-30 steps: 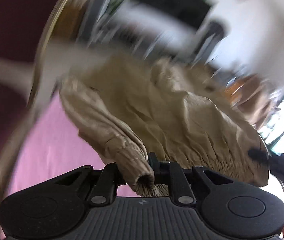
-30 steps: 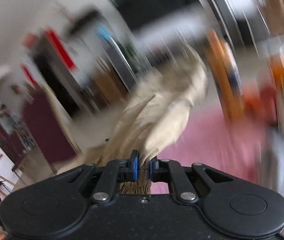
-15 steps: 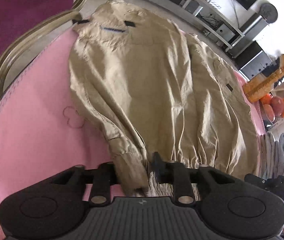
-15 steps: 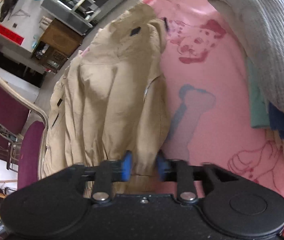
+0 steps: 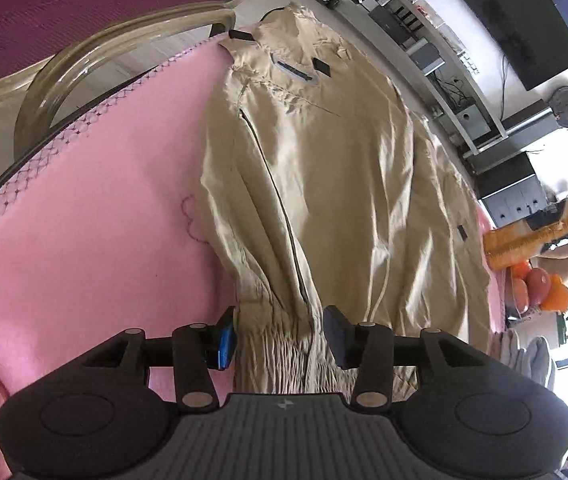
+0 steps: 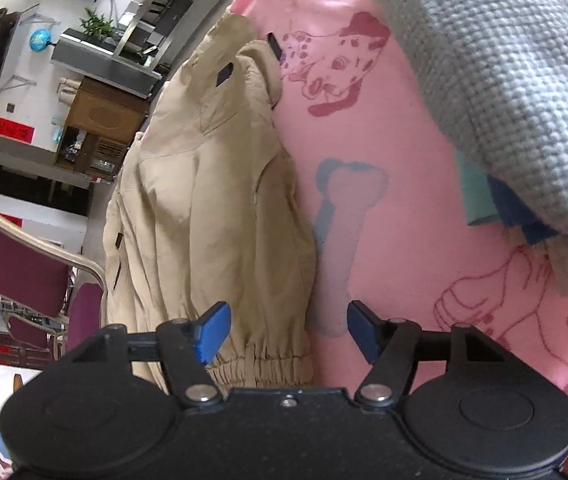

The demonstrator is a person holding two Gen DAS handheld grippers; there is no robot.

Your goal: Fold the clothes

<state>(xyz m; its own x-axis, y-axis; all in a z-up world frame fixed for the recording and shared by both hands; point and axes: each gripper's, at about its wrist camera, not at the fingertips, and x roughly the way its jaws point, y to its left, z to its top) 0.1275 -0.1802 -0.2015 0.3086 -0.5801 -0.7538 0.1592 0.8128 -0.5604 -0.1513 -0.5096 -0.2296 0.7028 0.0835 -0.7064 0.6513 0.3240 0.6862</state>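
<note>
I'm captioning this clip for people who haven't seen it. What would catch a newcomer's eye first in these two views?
A crumpled beige zip-up jacket lies spread lengthwise down the middle of a bright pink fleece blanket printed with cartoon dogs. Its gathered elastic hem sits at the near edge, between the parted blue pads of the left tool, and the right tool is open too. A pale grey waffle-knit cloth is heaped at the right.

Bare pink blanket [image 5: 84, 248] lies open along the beige jacket's [image 5: 324, 184] chair-side edge; on the other side, a folded grey knit pile [image 6: 516, 80] crowds the blanket's edge.
</note>
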